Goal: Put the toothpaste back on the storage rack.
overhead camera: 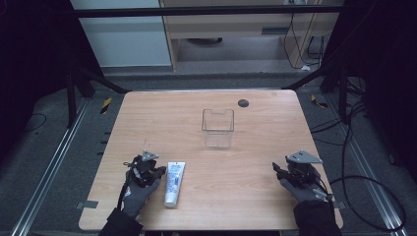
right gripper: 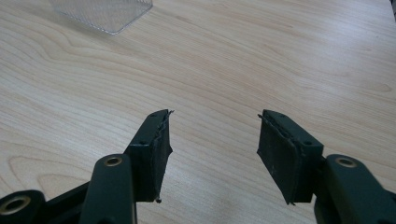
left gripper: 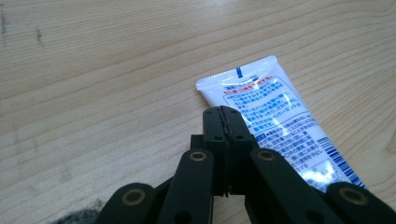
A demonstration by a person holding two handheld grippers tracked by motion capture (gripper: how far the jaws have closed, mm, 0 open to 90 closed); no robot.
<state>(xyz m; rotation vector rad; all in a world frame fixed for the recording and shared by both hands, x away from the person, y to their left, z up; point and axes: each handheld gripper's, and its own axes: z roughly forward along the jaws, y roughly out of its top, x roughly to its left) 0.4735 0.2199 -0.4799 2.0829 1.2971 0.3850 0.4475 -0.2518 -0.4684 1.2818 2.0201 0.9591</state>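
Two grippers: one per gloved hand, both low at the near edge of the worktop [overhead camera: 255, 162].
Landmark: white tube [overhead camera: 174, 183], lying flat with its crimped end pointing toward the clear bin [overhead camera: 217, 127] and its cap toward the person.
Clear bin: empty and upright, farther back from the tube, well apart from it.
Left gripper [left gripper: 225, 116]: just beside the tube on its left, tips above the worktop near the crimped end; jaws pressed fully together with nothing between them.
Right gripper [right gripper: 212, 140]: well apart from the tube on its right, jaws parted a moderate way over bare wood, holding nothing.
Step in hand: seemingly the approach to the tube, no grasp made yet.
Next move: the left jaws would need to part wide enough to straddle the tube's body, then shift sideways over it before closing.
Hand pose: left hand [overhead camera: 140, 189] angled forward and down beside the tube; right hand [overhead camera: 302, 189] resting low, gripper pointing toward the bin.
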